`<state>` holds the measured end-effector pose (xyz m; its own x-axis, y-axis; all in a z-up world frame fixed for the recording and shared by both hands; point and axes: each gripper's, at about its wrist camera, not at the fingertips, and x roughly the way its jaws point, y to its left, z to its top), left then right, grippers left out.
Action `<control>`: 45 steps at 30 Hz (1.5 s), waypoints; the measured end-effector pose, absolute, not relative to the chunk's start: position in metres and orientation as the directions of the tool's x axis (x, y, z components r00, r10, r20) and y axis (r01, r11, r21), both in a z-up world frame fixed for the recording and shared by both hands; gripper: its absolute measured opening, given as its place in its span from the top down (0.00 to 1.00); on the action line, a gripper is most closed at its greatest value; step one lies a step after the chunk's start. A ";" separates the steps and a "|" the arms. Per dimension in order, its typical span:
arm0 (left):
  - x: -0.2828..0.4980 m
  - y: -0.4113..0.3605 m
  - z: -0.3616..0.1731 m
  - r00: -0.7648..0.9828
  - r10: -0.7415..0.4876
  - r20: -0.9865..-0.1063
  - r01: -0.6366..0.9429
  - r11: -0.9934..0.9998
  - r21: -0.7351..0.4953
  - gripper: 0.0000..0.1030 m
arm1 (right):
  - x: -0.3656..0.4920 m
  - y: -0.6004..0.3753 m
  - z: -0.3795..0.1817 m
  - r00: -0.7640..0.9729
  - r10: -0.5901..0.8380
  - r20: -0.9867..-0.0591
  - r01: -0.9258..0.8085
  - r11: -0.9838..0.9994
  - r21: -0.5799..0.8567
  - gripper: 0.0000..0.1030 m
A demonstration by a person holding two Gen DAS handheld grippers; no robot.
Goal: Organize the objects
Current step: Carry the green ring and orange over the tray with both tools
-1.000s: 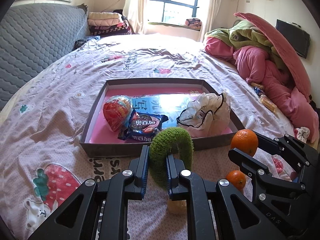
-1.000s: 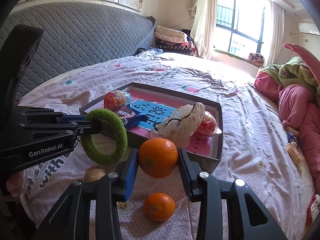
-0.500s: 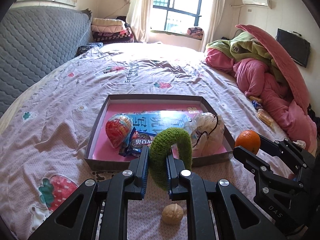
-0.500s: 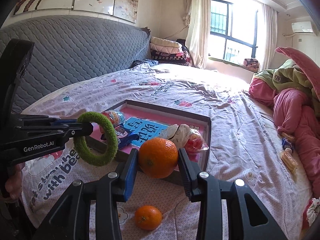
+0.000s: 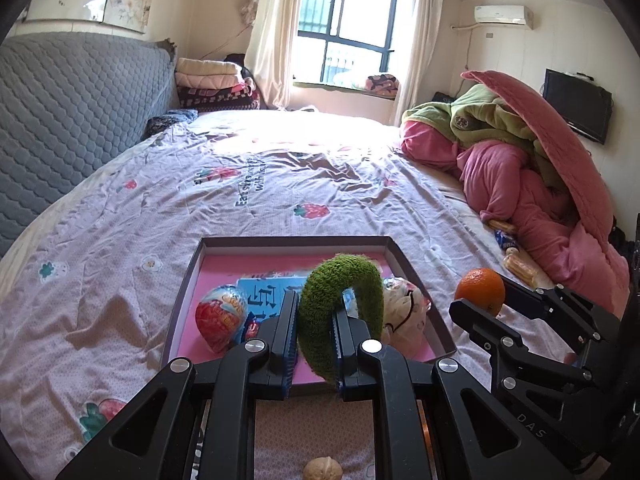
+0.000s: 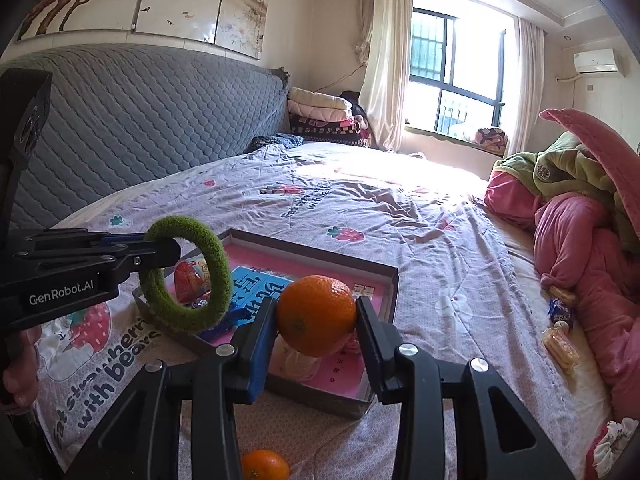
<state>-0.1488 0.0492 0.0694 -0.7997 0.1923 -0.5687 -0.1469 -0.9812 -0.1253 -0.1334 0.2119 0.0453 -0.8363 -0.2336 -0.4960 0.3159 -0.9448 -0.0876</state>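
Both grippers loaded, carried above the near edge of the shallow cardboard tray (image 5: 188,276) on the bed (image 5: 248,184). Left gripper (image 5: 314,344) is closed on a fuzzy green ring (image 5: 340,312), pinching one side of the band so the loop stands upright and hangs free of the tray. Right gripper (image 6: 316,320) is clamped on an orange (image 6: 316,316), pads on opposite sides at its widest part, which looks like a grip chosen to stop it rolling out. Tray already holds a red foil-wrapped egg (image 5: 221,316), a blue printed card (image 5: 268,294), a dark snack packet (mostly hidden) and a white plastic bag (image 5: 404,312), so free pink floor is mainly at the back and right. Looks like both items are headed into the tray. Not yet collected: a second orange (image 6: 264,466) and a walnut (image 5: 322,469) on the sheet in front of the tray. Pink and green bedding (image 5: 520,184) piled at right, out of the way.
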 end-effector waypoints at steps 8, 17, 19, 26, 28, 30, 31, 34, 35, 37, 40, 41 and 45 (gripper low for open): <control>-0.166 0.051 0.083 -0.818 0.194 -0.541 -0.153 -0.981 -0.121 0.85 | -0.160 0.218 0.057 -0.841 -0.229 -0.491 0.306 -0.948 -0.083 0.61; -0.188 0.053 0.069 -0.806 0.205 -0.555 -0.155 -0.978 -0.136 0.85 | -0.174 0.223 0.049 -0.835 -0.235 -0.497 0.312 -0.947 -0.076 0.61; -0.192 0.055 0.060 -0.796 0.202 -0.571 -0.151 -0.979 -0.137 0.85 | -0.177 0.221 0.039 -0.818 -0.239 -0.524 0.325 -0.943 -0.077 0.61; -0.200 0.060 0.030 -0.760 0.211 -0.615 -0.153 -0.977 -0.146 0.85 | -0.179 0.219 0.016 -0.782 -0.238 -0.576 0.334 -0.940 -0.065 0.61; -0.200 0.062 0.023 -0.752 0.212 -0.625 -0.156 -0.977 -0.144 0.85 | -0.177 0.219 0.012 -0.777 -0.237 -0.582 0.338 -0.939 -0.069 0.61; -0.200 0.063 0.017 -0.743 0.215 -0.634 -0.156 -0.977 -0.148 0.85 | -0.176 0.219 0.007 -0.771 -0.236 -0.591 0.337 -0.939 -0.065 0.61; -0.201 0.064 0.014 -0.737 0.219 -0.640 -0.159 -0.976 -0.151 0.85 | -0.177 0.220 0.004 -0.768 -0.235 -0.596 0.337 -0.939 -0.064 0.61; -0.202 0.068 0.006 -0.724 0.221 -0.653 -0.164 -0.975 -0.148 0.85 | -0.176 0.220 -0.004 -0.755 -0.232 -0.613 0.338 -0.939 -0.061 0.61; -0.202 0.069 0.004 -0.723 0.219 -0.655 -0.165 -0.976 -0.144 0.85 | -0.176 0.220 -0.006 -0.752 -0.232 -0.618 0.339 -0.939 -0.060 0.61; -0.202 0.070 0.000 -0.716 0.218 -0.664 -0.169 -0.976 -0.139 0.85 | -0.175 0.219 -0.009 -0.747 -0.230 -0.624 0.340 -0.938 -0.062 0.61; -0.204 0.070 -0.005 -0.706 0.219 -0.674 -0.166 -0.976 -0.142 0.85 | -0.179 0.220 -0.014 -0.737 -0.230 -0.636 0.339 -0.939 -0.053 0.61; -0.204 0.069 -0.007 -0.704 0.218 -0.676 -0.166 -0.976 -0.143 0.85 | -0.180 0.220 -0.015 -0.734 -0.228 -0.640 0.336 -0.941 -0.050 0.61; -0.206 0.067 -0.014 -0.694 0.218 -0.687 -0.164 -0.976 -0.144 0.85 | -0.184 0.222 -0.023 -0.716 -0.227 -0.660 0.330 -0.943 -0.034 0.61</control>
<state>-0.2064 0.0674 -0.0137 -0.6936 0.2179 -0.6866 -0.1635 -0.9759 -0.1445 -0.1844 0.2216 -0.0233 -0.7163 -0.2272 -0.6598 0.3304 -0.9432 -0.0338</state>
